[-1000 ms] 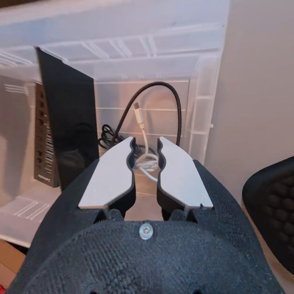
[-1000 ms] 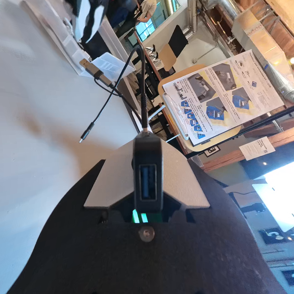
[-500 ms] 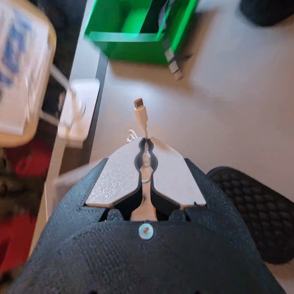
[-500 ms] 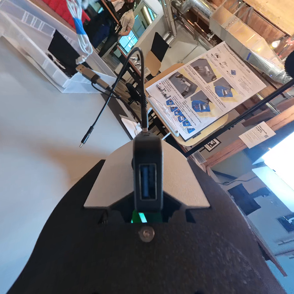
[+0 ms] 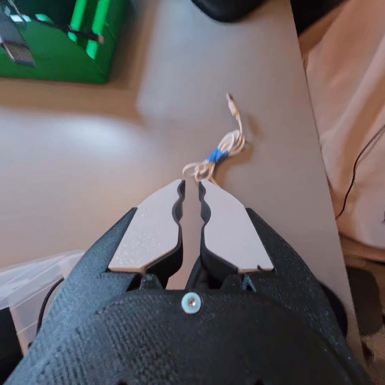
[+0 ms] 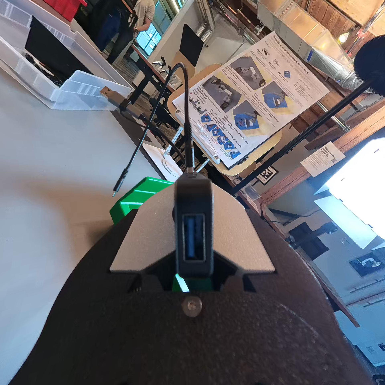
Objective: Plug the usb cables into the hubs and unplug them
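White USB cable (image 5: 227, 145) has just been released; it lies bundled on the counter (image 5: 83, 156) beyond the left gripper (image 5: 191, 183), jaws narrowly parted, empty. Black hub (image 6: 193, 229) is held clamped in the right gripper (image 6: 192, 200), port exposed. Regrasp by the plug is likely needed.

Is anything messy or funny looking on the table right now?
A little. The white cable, bundled with a blue band, lies loose on the table just past the open left tongs, near the table's edge. The right tongs grip a black hub whose thin black cords dangle unplugged.
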`<state>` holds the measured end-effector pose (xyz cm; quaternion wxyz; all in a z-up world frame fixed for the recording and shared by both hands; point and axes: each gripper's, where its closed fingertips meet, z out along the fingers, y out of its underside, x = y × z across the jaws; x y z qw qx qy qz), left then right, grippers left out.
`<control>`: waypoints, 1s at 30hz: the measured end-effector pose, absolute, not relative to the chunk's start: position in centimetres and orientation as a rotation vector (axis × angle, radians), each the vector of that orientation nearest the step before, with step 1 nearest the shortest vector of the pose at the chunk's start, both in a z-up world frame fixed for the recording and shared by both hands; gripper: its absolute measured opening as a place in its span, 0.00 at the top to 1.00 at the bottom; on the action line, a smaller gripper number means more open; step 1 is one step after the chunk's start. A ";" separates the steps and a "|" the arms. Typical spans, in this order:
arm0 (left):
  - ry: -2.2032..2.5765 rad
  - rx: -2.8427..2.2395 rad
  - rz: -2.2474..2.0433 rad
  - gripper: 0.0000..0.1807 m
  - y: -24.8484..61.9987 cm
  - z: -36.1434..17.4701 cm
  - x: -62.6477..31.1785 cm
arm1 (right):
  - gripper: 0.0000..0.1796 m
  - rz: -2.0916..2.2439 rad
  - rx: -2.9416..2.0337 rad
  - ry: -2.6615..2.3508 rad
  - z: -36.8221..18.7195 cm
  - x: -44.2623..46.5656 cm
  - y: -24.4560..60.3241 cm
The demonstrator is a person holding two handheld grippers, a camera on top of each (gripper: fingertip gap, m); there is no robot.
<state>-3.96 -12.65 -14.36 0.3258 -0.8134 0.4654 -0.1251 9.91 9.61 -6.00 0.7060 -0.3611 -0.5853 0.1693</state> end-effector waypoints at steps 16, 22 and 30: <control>1.404 -2.209 -0.090 0.92 -9.9 -22.8 7.8 | 0.93 0.388 -0.781 -1.327 -6.6 10.0 9.3; 1.273 -2.212 -0.148 0.92 -9.4 -22.1 6.5 | 0.93 0.405 -0.778 -1.347 -7.0 9.6 9.0; 1.201 -2.200 -0.065 0.89 -9.7 -22.4 5.6 | 0.93 0.414 -0.771 -1.377 -7.6 9.1 8.4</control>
